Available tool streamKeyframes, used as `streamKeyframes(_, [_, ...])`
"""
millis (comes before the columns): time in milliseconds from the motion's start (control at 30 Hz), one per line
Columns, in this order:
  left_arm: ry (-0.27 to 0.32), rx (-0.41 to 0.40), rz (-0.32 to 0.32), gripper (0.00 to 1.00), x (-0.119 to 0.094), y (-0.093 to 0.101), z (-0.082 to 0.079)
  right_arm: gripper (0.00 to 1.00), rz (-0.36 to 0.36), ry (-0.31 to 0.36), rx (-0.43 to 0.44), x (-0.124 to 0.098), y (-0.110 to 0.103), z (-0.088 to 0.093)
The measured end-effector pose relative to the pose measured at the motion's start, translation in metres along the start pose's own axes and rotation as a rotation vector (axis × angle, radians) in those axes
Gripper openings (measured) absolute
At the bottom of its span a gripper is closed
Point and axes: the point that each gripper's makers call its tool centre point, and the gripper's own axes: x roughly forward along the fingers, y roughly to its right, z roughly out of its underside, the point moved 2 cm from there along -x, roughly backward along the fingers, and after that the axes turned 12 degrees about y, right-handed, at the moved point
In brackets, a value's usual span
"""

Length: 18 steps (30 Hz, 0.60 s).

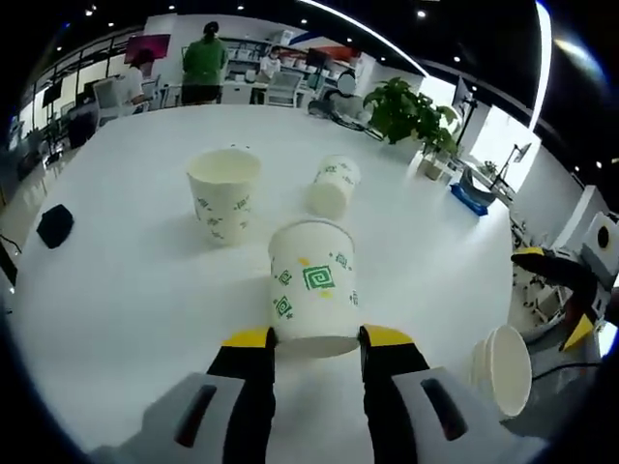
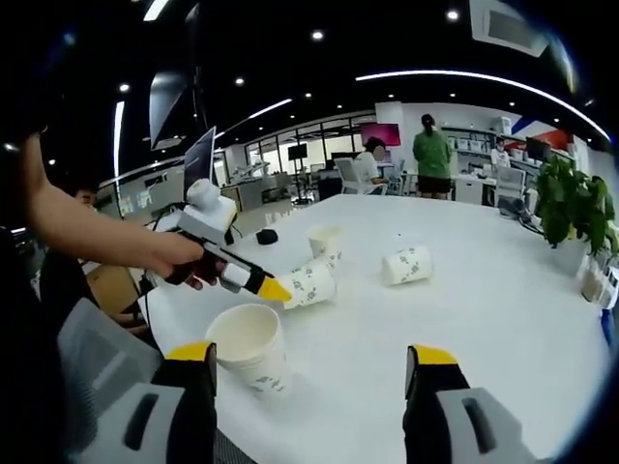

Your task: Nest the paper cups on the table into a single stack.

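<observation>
White table (image 1: 126, 290) under office lights. Nearest, we find our left gripper (image 1: 317, 340) clamped on an inverted cup (image 1: 312, 288); our right gripper (image 2: 309, 362) gapes, holding nothing, beside a small stack (image 2: 253, 348). Farther off, an upright cup (image 1: 223, 193) and a toppled cup (image 1: 334, 186) remain unnested.
</observation>
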Motion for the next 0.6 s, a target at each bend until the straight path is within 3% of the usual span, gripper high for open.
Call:
streamKeyframes(267, [0.041, 0.027, 0.069, 0.33, -0.022, 0.019, -0.013, 0.76, -0.029, 0.010, 0.006, 0.006, -0.006, -0.011])
streamKeyframes(600, [0.091, 0.094, 0.141, 0.33, -0.060, 0.042, -0.034, 0.72, -0.092, 0.068, 0.007, 0.017, -0.018, -0.041])
